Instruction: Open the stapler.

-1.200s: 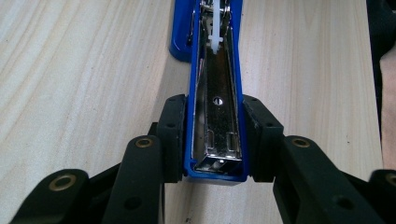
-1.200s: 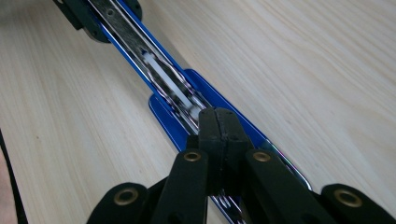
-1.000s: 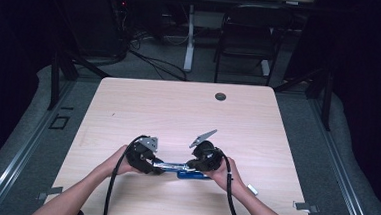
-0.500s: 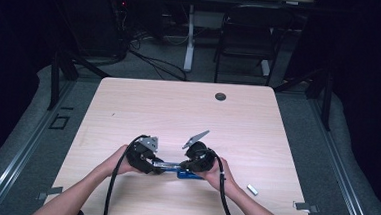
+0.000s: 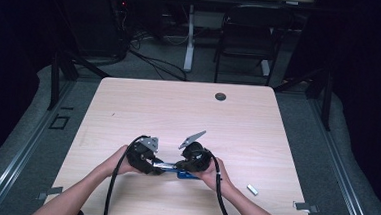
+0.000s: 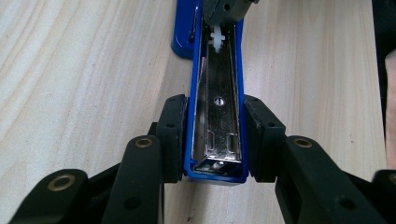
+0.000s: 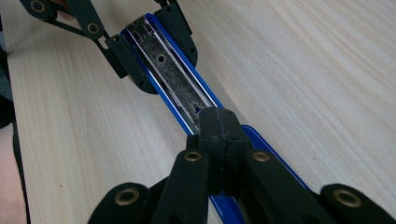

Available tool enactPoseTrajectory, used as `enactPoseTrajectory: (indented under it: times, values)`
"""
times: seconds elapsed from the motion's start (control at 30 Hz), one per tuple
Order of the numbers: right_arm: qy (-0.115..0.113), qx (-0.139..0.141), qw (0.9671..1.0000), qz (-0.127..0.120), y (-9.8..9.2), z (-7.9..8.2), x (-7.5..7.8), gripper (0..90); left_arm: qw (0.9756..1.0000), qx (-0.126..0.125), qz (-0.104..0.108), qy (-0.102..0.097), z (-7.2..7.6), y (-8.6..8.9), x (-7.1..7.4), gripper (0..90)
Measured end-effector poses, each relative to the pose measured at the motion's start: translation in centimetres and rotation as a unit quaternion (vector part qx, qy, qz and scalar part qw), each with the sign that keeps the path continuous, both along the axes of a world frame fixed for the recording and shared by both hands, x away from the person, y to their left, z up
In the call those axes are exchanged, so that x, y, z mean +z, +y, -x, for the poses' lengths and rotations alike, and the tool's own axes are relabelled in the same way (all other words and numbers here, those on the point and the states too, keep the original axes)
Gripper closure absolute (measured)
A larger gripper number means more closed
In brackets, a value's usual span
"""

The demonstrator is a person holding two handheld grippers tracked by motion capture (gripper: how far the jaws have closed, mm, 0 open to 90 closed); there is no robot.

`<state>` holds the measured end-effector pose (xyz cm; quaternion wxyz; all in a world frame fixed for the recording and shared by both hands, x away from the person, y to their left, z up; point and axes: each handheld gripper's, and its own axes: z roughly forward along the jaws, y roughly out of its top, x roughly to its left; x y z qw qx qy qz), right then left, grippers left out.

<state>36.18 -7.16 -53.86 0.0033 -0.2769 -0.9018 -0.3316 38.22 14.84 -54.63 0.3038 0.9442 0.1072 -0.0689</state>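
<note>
High view: blue stapler lies near table front edge, between my left gripper and right gripper. Left gripper view: my jaws clamp the stapler's sides. Right gripper view: my jaws pressed together over its open metal tray.

Your grippers were black, brass-riveted at the linkages; black cables trailed toward six o'clock; grey three-cornered plates topped them; forearms unsleeved.
</note>
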Motion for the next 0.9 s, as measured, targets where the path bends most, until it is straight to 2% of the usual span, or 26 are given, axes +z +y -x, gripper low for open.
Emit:
enactPoseTrajectory:
  times: [0.13, 0.23, 0.27, 0.3, 0.4, 0.47, 0.53, 0.57, 0.6, 0.63, 0.67, 0.77, 0.8, 0.9]
  values:
    - [0.004, 0.003, 1.0000, 0.000, -0.1, -0.1, 0.0, 90.0, 0.9999, 0.003, -0.007, -0.010, 0.2, -0.1, 0.1, 62.7]
    - [0.005, 0.003, 1.0000, -0.002, 0.0, -0.1, -0.2, 90.0, 0.9999, 0.010, 0.005, -0.013, 0.2, 0.0, 0.3, 60.3]
    - [0.006, 0.000, 1.0000, -0.002, 0.0, 0.0, -0.3, 90.0, 0.9997, 0.014, 0.002, -0.022, 0.3, 0.1, 0.7, 60.1]
    - [0.004, 0.003, 1.0000, 0.002, 0.0, 0.0, -0.2, 90.0, 0.9996, 0.015, 0.019, -0.017, 0.3, 0.3, 0.8, 59.7]
    - [0.006, 0.000, 1.0000, -0.003, 0.0, 0.0, -0.3, 90.0, 0.9990, 0.020, 0.032, -0.025, 0.5, 0.6, 1.2, 59.6]
    - [0.005, 0.003, 1.0000, 0.002, 0.0, 0.0, -0.2, 90.0, 0.9988, 0.023, 0.020, -0.038, 0.7, 0.6, 1.6, 60.3]
    - [0.004, 0.002, 1.0000, 0.002, 0.0, 0.0, -0.2, 90.0, 0.9985, 0.024, 0.030, -0.039, 0.8, 0.5, 1.5, 64.6]
    - [0.004, 0.002, 1.0000, 0.002, 0.0, 0.0, -0.2, 90.0, 0.9985, 0.025, 0.019, -0.045, 0.8, 0.5, 1.5, 66.2]
    - [0.004, 0.003, 1.0000, 0.002, 0.0, 0.0, -0.2, 90.0, 0.9986, 0.024, 0.023, -0.042, 0.8, 0.4, 1.2, 67.8]
    - [0.004, 0.003, 1.0000, 0.002, 0.0, 0.0, -0.2, 90.0, 0.9987, 0.022, 0.011, -0.046, 0.8, 0.3, 1.2, 70.0]
    - [0.004, 0.003, 1.0000, 0.002, 0.0, 0.0, -0.2, 90.0, 0.9986, 0.021, 0.020, -0.043, 0.8, 0.3, 0.9, 71.1]
    - [0.003, 0.001, 1.0000, -0.003, 0.0, 0.0, -0.2, 90.0, 0.9987, 0.021, 0.014, -0.045, 0.8, 0.2, 1.0, 75.7]
    - [0.003, 0.003, 1.0000, -0.001, -0.1, 0.0, -0.1, 90.0, 0.9989, 0.017, 0.021, -0.039, 0.8, 0.2, 0.8, 75.3]
    - [0.003, -0.002, 1.0000, 0.000, -0.5, -0.1, 0.1, 90.0, 0.9988, 0.019, 0.020, -0.040, 0.8, 0.2, 0.8, 74.7]
